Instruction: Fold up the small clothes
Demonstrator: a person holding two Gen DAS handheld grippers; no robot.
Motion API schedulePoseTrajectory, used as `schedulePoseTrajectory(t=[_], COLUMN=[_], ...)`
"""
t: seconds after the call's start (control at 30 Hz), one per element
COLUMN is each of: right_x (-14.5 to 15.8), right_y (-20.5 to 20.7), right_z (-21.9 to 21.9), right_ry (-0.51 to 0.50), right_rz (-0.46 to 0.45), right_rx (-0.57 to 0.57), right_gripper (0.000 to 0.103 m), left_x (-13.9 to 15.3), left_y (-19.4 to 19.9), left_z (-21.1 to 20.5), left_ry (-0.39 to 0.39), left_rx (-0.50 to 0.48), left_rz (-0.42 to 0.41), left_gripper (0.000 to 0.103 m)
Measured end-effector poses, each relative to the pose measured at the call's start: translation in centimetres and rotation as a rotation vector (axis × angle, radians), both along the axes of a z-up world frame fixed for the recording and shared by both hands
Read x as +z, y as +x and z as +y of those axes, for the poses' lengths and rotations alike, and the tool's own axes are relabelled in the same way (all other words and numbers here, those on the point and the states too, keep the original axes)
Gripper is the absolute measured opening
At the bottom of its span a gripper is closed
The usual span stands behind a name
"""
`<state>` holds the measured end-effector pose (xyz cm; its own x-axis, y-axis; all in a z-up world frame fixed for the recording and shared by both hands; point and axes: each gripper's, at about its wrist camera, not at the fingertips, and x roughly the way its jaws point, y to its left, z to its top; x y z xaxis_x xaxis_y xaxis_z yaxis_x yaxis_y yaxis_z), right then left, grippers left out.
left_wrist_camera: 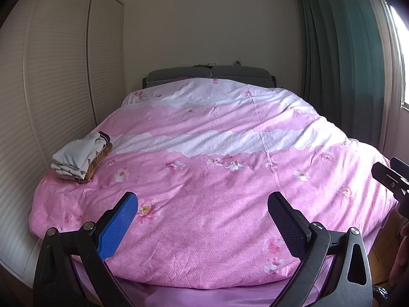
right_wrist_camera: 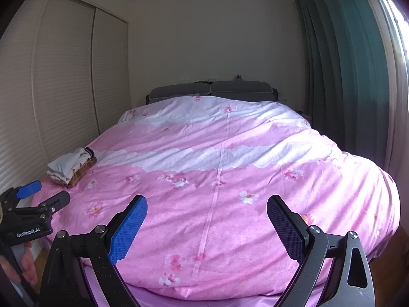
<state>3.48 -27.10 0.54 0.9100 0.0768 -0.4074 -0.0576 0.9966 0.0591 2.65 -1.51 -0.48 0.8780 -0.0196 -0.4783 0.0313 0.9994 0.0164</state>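
- Left tongs and right tongs both gape wide, holding nothing, above the near end of the bed (pink floral duvet).
- Folded clothes sit stacked at the bed's left edge, beside the wardrobe.

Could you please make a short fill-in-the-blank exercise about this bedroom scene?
1. The folded clothes lie near the ____ edge of the bed.
2. The duvet is mostly ____ with flowers.
3. Both the left claw and the right claw are ____ and hold nothing.
4. The curtain is ____.

Missing words: left; pink; open; green
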Motion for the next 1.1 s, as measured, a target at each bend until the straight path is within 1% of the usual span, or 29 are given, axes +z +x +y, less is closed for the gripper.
schedulePoseTrajectory(t=[0.63,0.8,0.93,1.0,1.1], right_x=[0.09,0.03,0.04,0.05,0.01], right_y=[0.05,0.05,0.08,0.09,0.04], right_z=[0.09,-0.07,0.0,-0.01,-0.06], right_ry=[0.001,0.002,-0.001,0.002,0.002], right_rz=[0.002,0.002,0.001,0.002,0.002], right_rx=[0.003,0.004,0.004,0.005,0.003], right_gripper=[0.096,0.096,0.096,0.096,0.096], left_x=[-0.03,-0.38,-0.66,-0.63,-0.66], left_y=[0.04,0.08,-0.14,-0.08,0.26], left_z=[-0.12,-0.1,-0.21,-0.09,0.63], left_ry=[-0.002,-0.012,-0.001,-0.017,-0.061], left_rx=[-0.002,-0.017,-0.022,-0.031,-0.042], left_rz=[0.003,0.021,0.015,0.018,0.033], left_gripper=[0.103,0.103,0.103,0.103,0.103])
